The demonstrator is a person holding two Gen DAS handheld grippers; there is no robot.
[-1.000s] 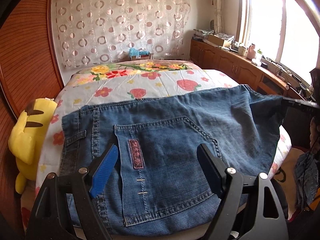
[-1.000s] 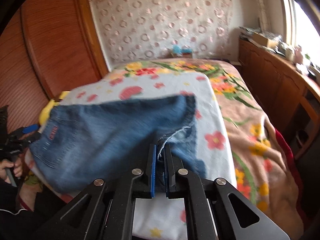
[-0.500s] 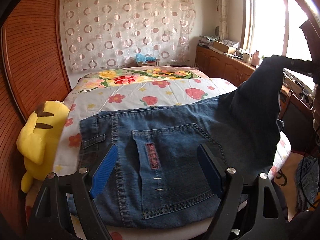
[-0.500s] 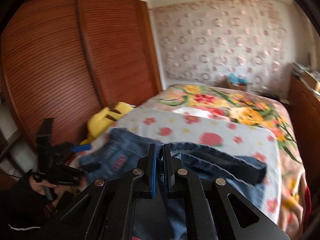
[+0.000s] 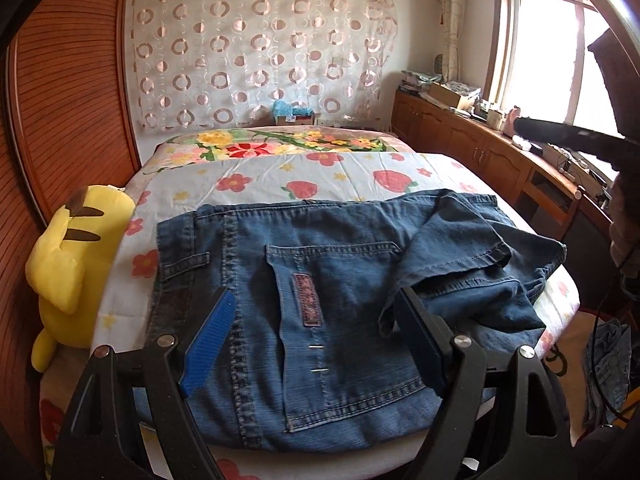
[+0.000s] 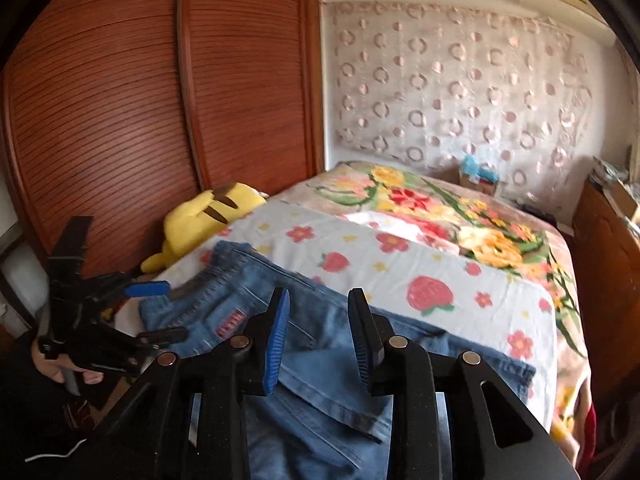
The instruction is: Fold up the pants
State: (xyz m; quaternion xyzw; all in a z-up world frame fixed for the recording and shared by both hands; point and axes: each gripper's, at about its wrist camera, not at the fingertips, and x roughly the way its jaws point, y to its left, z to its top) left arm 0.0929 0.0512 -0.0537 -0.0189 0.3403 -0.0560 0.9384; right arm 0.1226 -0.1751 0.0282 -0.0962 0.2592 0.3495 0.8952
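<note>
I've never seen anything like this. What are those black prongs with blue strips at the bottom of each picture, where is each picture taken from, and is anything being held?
No robot arm here: a person holds a hand-held clamp in each hand, and each clamp carries a wide-angle camera looking along its two fingers. One picture looks out from the left gripper, the other from the right gripper. The blue strips are its grip pads.

Both look at a bed with a flowered sheet. A pair of jeans lies on it, one end flopped loosely back over the rest. A yellow plush toy sits at the bed's edge, by a wooden wardrobe.

Nothing is held. The left jaws stand wide above the denim; the right jaws are opening, with nothing between them. The person's hand grips the left clamp.
</note>
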